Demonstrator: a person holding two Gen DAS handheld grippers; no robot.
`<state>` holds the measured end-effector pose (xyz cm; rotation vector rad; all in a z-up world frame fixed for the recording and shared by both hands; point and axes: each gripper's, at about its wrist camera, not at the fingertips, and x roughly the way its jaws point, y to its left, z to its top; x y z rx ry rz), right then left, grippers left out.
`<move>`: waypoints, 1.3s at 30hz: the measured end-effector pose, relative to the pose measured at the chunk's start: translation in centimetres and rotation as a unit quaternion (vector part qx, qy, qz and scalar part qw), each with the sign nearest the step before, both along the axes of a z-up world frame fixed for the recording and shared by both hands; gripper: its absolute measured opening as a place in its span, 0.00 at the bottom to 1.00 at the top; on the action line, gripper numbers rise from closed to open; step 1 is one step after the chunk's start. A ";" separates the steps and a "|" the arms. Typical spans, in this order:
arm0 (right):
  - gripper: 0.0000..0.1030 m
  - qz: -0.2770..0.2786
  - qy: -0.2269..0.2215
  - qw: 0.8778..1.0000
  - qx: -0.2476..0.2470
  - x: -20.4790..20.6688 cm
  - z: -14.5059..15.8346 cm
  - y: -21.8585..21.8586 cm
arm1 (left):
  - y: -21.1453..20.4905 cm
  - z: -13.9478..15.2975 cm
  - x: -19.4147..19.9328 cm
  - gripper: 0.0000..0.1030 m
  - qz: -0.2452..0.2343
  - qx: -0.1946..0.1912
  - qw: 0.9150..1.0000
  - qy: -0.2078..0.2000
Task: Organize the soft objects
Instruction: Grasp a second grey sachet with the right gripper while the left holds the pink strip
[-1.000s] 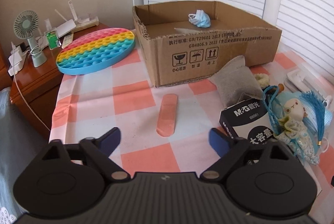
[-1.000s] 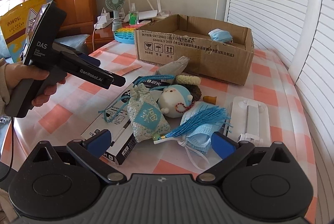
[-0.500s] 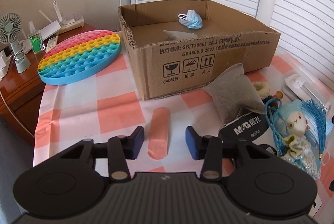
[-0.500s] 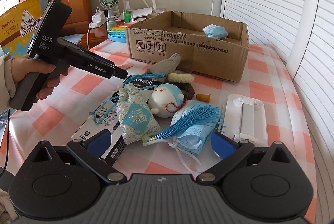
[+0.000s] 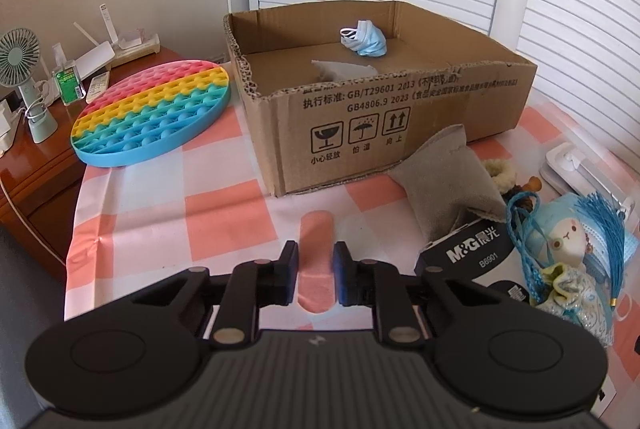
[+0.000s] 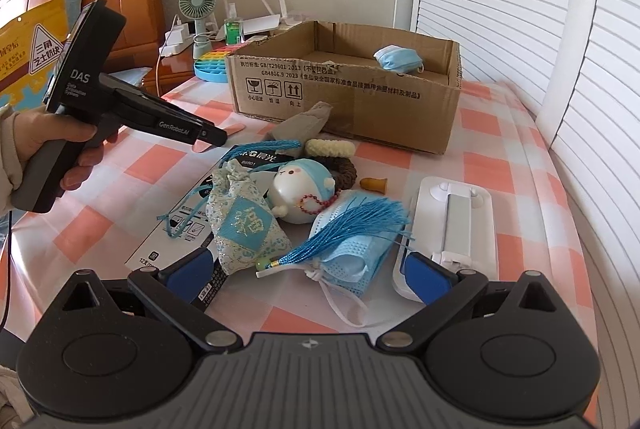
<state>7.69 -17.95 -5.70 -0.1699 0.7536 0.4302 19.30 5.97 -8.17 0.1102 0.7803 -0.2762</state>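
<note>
Fingers of left gripper (image 5: 316, 279) have just closed on the near end of pink strip (image 5: 317, 257); soft, light, likely to droop. Right gripper (image 6: 308, 269) stands wide, empty.

Two grippers: left gripper (image 5: 316, 279), right gripper (image 6: 308, 269). One cardboard box (image 6: 360, 97) at the table's far edge. Two blue face masks: one inside the box (image 5: 366, 41), one near the table's near edge (image 6: 352, 253). Two grey cloth pouches: one in the box (image 5: 340, 71), one against the box's front wall (image 5: 444, 173). One pink strip (image 5: 316, 253). One rainbow bubble pad (image 5: 154, 109) at the table's left edge. One patterned sachet (image 6: 246, 225), one round plush doll (image 6: 302, 189), one blue tassel (image 6: 352, 229). Two hair ties: cream (image 6: 330, 148), brown (image 6: 346, 171). One black pen box (image 5: 476, 253). One white holder (image 6: 460, 221). One desk fan (image 5: 26, 77).
</note>
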 end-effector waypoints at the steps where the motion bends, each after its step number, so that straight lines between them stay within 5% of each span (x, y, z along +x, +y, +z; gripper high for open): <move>1: 1.00 0.000 0.001 1.000 0.001 0.0 0.0 -0.1 | 0.1 0.0 -0.2 0.16 0.003 -0.001 1.000 0.002; 18: 0.98 0.032 -0.030 0.999 -0.024 6.1 2.2 2.8 | 0.9 0.2 -4.7 0.16 0.055 -0.024 0.998 0.017; 27: 0.82 0.057 -0.006 0.997 -0.044 11.4 1.7 6.8 | 0.8 0.2 -4.8 0.16 0.057 -0.020 0.998 0.015; 39: 0.73 0.072 0.032 0.992 -0.093 15.0 -0.9 10.3 | 0.9 0.2 -4.8 0.16 0.057 -0.027 0.998 0.016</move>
